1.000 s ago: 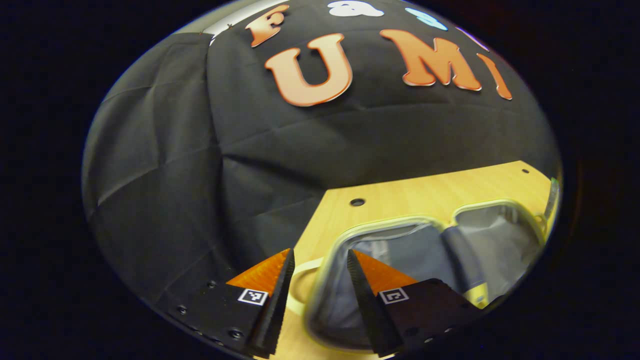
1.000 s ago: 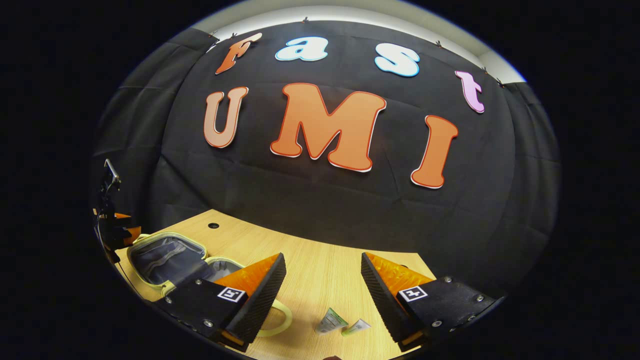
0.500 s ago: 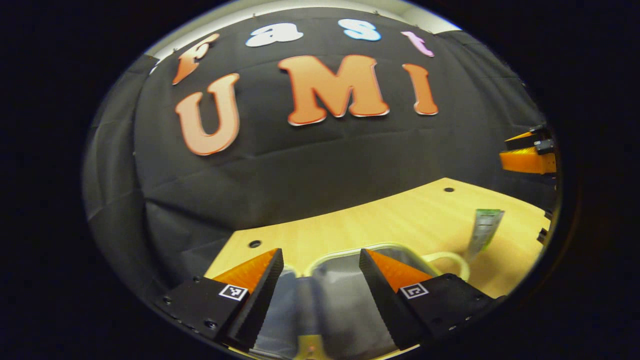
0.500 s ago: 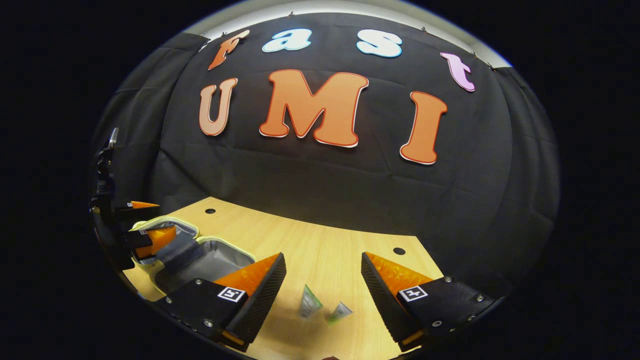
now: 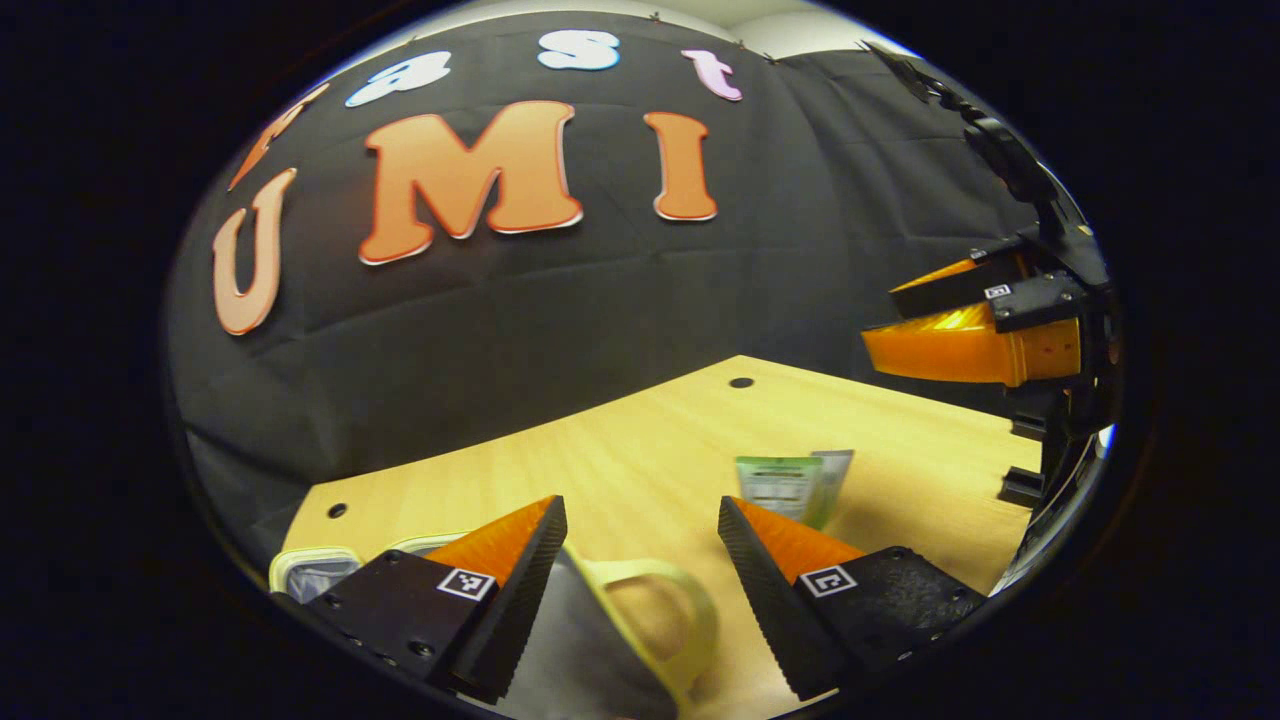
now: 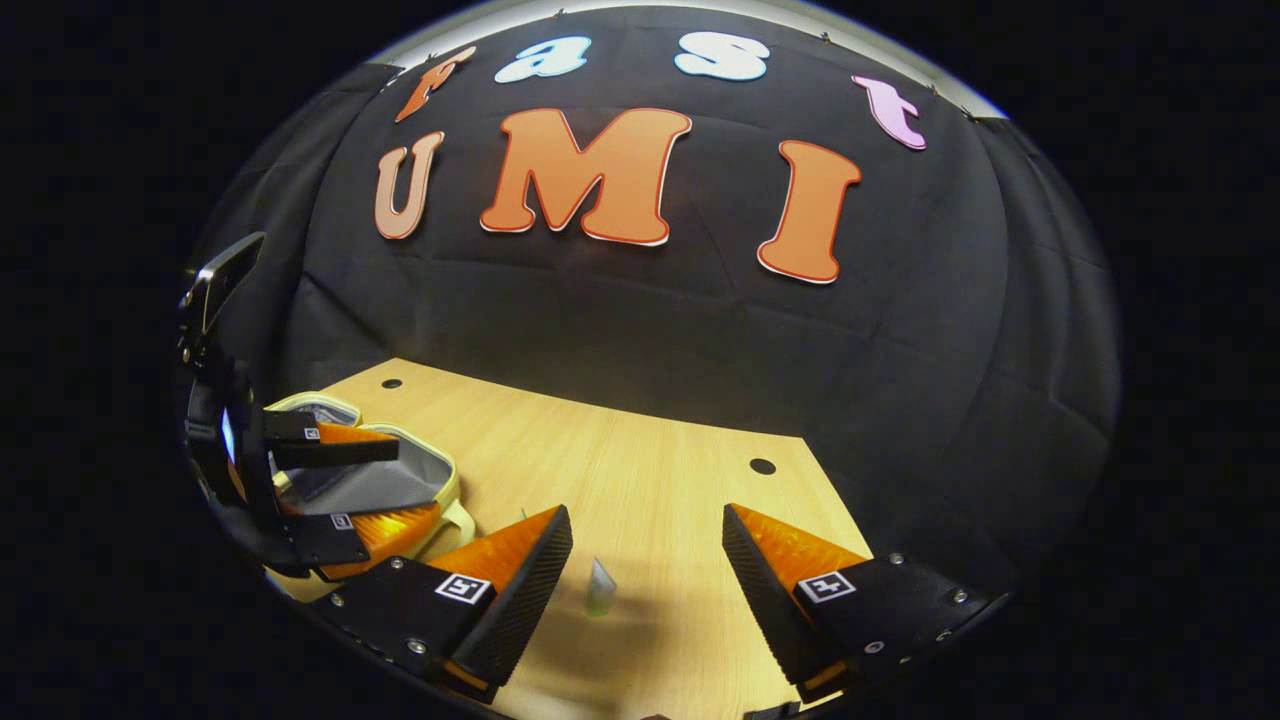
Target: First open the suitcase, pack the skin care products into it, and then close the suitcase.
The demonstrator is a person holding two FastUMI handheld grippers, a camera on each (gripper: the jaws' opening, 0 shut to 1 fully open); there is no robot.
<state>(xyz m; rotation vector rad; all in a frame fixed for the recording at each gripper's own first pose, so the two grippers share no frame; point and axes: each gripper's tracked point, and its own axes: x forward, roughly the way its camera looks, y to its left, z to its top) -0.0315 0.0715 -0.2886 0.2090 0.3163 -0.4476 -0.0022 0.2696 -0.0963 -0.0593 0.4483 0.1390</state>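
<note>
In the left gripper view the left gripper (image 5: pixel 640 545) hung with fingers apart over the open suitcase (image 5: pixel 600 640) at bottom centre, skin care tubes (image 5: pixel 790 485) lying right of centre, while the right gripper (image 6: pixel 645 555) also gaped empty.

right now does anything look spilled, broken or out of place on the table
Nothing stands out. The suitcase lies open on the table, its grey lining bare, and the skin care tubes lie flat on the wood beside it, not yet packed. Both tools are open and hold nothing.

a wooden table (image 6: pixel 640 480) carries an open suitcase (image 6: pixel 400 485) and skincare tubes (image 5: pixel 790 485).
</note>
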